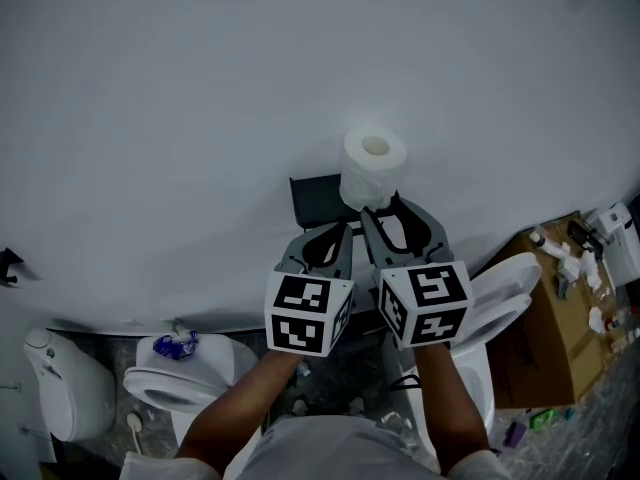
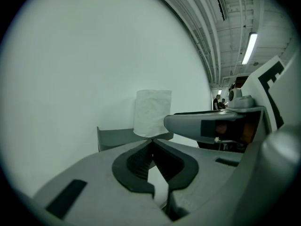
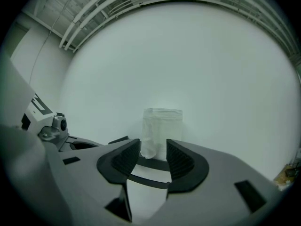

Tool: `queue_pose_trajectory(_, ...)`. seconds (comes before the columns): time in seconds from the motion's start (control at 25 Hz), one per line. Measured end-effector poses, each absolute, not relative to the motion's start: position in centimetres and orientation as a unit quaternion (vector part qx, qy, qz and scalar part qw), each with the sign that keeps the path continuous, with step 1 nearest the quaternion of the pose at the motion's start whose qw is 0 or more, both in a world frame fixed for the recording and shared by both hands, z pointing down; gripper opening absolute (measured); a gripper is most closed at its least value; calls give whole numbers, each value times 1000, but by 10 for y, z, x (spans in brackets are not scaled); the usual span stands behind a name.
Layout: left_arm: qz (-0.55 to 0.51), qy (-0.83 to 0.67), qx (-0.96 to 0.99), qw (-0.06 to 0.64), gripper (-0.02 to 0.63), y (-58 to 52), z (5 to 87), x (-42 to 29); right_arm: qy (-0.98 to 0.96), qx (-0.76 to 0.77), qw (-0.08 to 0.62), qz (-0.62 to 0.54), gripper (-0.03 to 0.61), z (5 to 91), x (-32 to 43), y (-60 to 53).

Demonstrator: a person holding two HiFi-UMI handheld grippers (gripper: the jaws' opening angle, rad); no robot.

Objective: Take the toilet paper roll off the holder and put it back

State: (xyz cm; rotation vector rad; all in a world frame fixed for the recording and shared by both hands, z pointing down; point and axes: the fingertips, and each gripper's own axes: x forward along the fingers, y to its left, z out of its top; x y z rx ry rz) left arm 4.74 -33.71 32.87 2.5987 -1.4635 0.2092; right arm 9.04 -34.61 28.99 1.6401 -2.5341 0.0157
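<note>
Status from my end: the toilet paper roll (image 1: 372, 168) stands upright on the dark holder (image 1: 315, 200) against the white wall (image 1: 180, 108), with its hollow core facing up at my head camera. I have both grippers side by side just below it, pointing at the wall. The left gripper (image 1: 335, 236) is empty, its jaws pressed together at the tips, and the roll sits beyond them and a little to the side. The right gripper (image 1: 392, 213) has its jaws partly apart. Through its own camera I see the lower end of the roll framed in the gap between the pads (image 3: 128, 158), and neither pad presses on the paper. Below my arms are two toilets (image 1: 185, 383), and a cardboard box (image 1: 545, 318) strewn with small clutter stands off to the right
</note>
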Motion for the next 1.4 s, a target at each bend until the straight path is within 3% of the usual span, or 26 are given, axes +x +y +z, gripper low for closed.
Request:
queue_pose_trajectory(0.76, 60, -516, 852, 72, 5, -344, 321, 43, -851, 521, 54, 26, 334, 289, 91, -382)
queue_pose_trajectory(1.4, 62, -525, 846, 71, 5, -345, 322, 39, -852, 520, 65, 24, 351, 287, 88, -401)
